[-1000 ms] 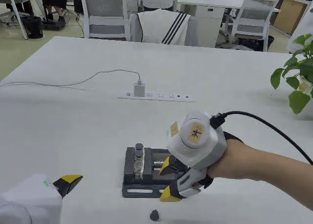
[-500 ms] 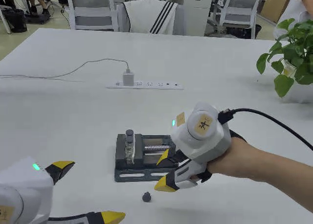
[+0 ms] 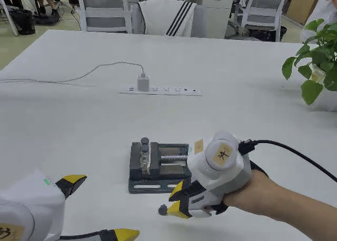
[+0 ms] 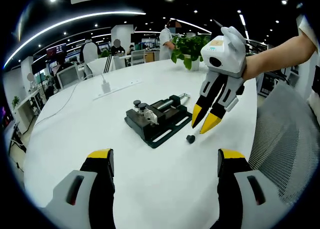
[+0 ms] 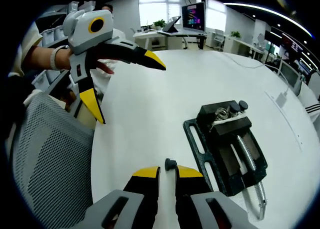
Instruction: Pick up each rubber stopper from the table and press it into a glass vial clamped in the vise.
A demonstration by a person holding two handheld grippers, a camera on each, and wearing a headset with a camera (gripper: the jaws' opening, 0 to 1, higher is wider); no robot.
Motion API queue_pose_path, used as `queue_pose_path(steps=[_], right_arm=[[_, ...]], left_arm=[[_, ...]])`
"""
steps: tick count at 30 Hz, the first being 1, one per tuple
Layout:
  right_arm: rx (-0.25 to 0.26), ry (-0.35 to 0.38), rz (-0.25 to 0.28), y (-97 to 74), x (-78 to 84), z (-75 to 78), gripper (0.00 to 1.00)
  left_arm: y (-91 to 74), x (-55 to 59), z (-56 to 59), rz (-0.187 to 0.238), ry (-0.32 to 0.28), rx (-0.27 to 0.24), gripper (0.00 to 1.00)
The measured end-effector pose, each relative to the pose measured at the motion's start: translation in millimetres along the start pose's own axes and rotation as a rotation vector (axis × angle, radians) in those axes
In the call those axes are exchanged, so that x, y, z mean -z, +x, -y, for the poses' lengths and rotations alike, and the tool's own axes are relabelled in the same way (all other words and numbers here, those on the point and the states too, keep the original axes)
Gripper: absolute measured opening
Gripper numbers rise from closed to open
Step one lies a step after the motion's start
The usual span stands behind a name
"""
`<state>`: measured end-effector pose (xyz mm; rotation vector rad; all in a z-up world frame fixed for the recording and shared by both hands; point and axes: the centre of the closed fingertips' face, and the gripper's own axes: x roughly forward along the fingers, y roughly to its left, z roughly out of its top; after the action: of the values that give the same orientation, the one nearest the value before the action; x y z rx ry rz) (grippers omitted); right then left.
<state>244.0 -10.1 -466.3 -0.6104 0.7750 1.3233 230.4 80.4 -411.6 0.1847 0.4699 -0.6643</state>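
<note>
rubber stopper (image 5: 170, 164) is lying on the table (image 5: 145, 109), just ahead of the right gripper (image 5: 167, 171), whose tips are standing narrowly apart; the left gripper (image 4: 165, 159) is gaping wide, farther off, and the vise (image 5: 226, 144) is sitting just beyond.

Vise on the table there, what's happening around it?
A person holds a gripper in each hand. The right gripper is down at the table, jaws slightly apart, tips right at a loose rubber stopper in front of the vise. The vise clamps glass vials with dark tops. The left gripper hovers open nearby.
</note>
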Motion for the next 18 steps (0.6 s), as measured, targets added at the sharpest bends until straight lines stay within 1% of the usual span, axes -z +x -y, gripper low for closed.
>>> queue_pose_path(steps=[4, 7, 10, 13, 18], right_arm=[[-0.006, 0.013, -0.012, 4.9, 5.2, 1.0, 0.05], [-0.015, 0.029, -0.006, 6.7, 4.4, -0.6, 0.04], [-0.018, 0.027, -0.007, 8.7, 4.0, -1.7, 0.03], [-0.017, 0.034, -0.002, 10.6, 3.4, -0.8, 0.03], [0.000, 0.031, -0.005, 13.5, 3.8, 2.1, 0.01]], left_arm=[[-1.8, 1.5, -1.0, 0.000, -0.013, -0.003, 0.83], [-2.9, 2.4, -2.2, -0.002, -0.014, -0.005, 0.83], [-3.4, 3.7, -3.2, -0.009, -0.014, -0.005, 0.83], [-3.2, 3.9, -4.2, -0.010, -0.014, -0.006, 0.83], [-2.3, 5.0, -4.8, -0.015, -0.015, -0.006, 0.83]])
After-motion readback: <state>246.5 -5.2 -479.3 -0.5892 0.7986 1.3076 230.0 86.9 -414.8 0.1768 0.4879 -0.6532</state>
